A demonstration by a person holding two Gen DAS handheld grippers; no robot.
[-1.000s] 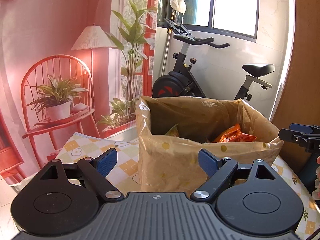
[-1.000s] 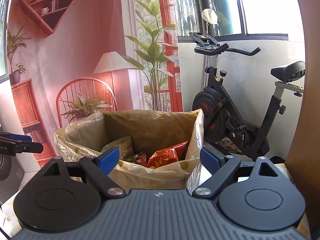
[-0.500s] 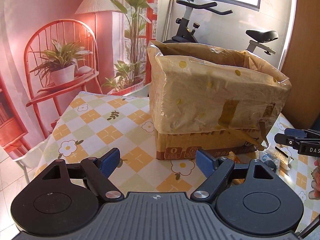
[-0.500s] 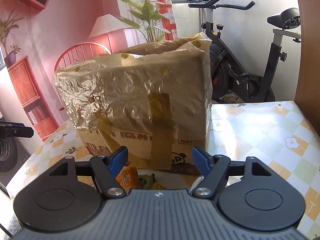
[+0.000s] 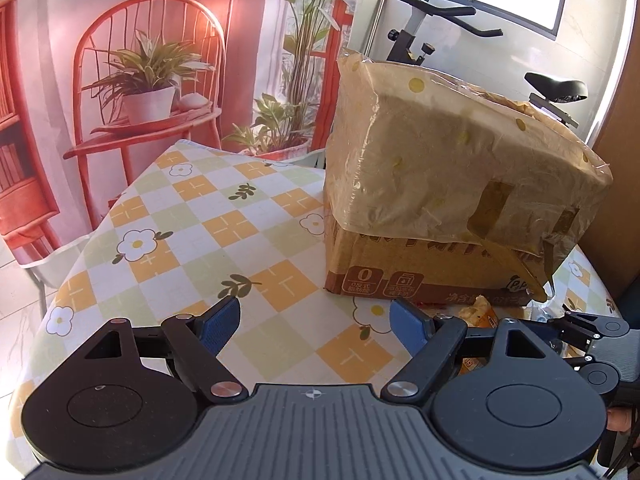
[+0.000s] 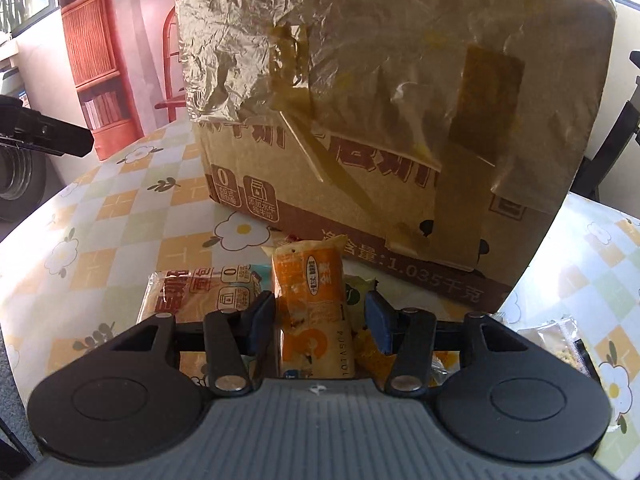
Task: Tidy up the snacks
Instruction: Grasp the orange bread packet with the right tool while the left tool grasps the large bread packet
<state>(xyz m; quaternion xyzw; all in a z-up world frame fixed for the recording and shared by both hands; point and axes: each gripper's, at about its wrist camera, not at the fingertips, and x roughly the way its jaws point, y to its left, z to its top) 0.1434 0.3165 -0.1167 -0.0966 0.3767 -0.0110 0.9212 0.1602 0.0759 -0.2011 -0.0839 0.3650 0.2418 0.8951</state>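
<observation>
A cardboard carton [image 5: 404, 276] [image 6: 256, 184], lined with a yellowish plastic bag taped over its sides, stands on the checked tablecloth [image 5: 224, 224]. Several snack packets lie in front of it. In the right wrist view an orange packet [image 6: 310, 292] stands between the fingers of my right gripper [image 6: 320, 320]. The jaws straddle it, narrowed but open; the left pad is at its edge and the right pad stands apart. My left gripper [image 5: 316, 322] hovers open over bare tablecloth left of the carton, holding nothing. The right gripper [image 5: 592, 332] shows at the left wrist view's right edge.
A bread packet [image 6: 200, 292] lies left of the orange one, a green packet [image 6: 356, 292] behind it, a clear packet [image 6: 560, 340] to the right. An exercise bike [image 5: 440, 32] and a red chair with a plant [image 5: 148, 92] stand beyond the table.
Both grippers came down from above the carton's open top to table level in front of it. The right jaws have narrowed around the orange packet.
</observation>
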